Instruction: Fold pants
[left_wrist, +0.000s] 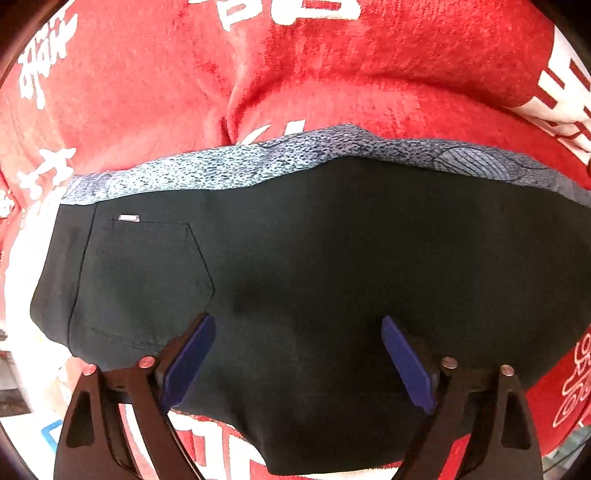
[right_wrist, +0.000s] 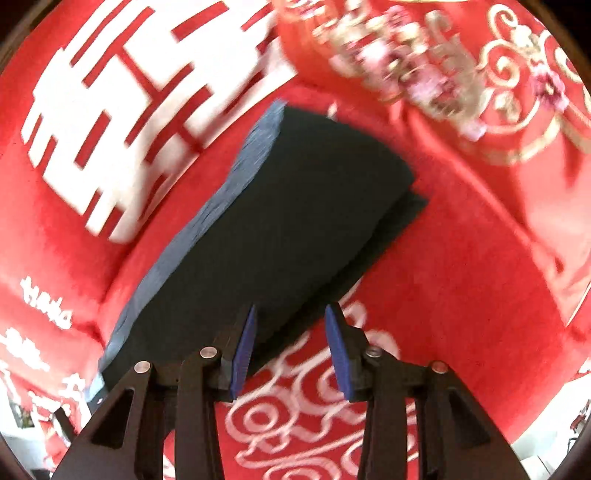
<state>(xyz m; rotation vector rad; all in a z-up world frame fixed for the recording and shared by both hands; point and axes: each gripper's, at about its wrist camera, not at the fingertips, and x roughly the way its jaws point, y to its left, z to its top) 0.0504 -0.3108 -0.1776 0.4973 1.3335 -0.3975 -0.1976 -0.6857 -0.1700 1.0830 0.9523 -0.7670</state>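
Observation:
The black pants (left_wrist: 314, 240) lie folded into a flat bundle on a red blanket. A speckled blue-grey strip (left_wrist: 229, 166) runs along their far edge, and a back pocket (left_wrist: 155, 273) shows at the left. My left gripper (left_wrist: 297, 319) hovers over the near half of the bundle, jaws wide open and empty. In the right wrist view the same pants (right_wrist: 295, 206) stretch diagonally, their blue-grey strip (right_wrist: 221, 206) on the left side. My right gripper (right_wrist: 291, 308) stands partly open over the bundle's near right edge with nothing between its pads. This view is motion-blurred.
The red blanket (left_wrist: 332, 74) with large white characters (right_wrist: 129, 110) covers the whole surface and is wrinkled beyond the pants. A red fabric with gold embroidery (right_wrist: 443, 74) lies at the far right. The blanket's edge and white items show at the lower left (left_wrist: 48, 432).

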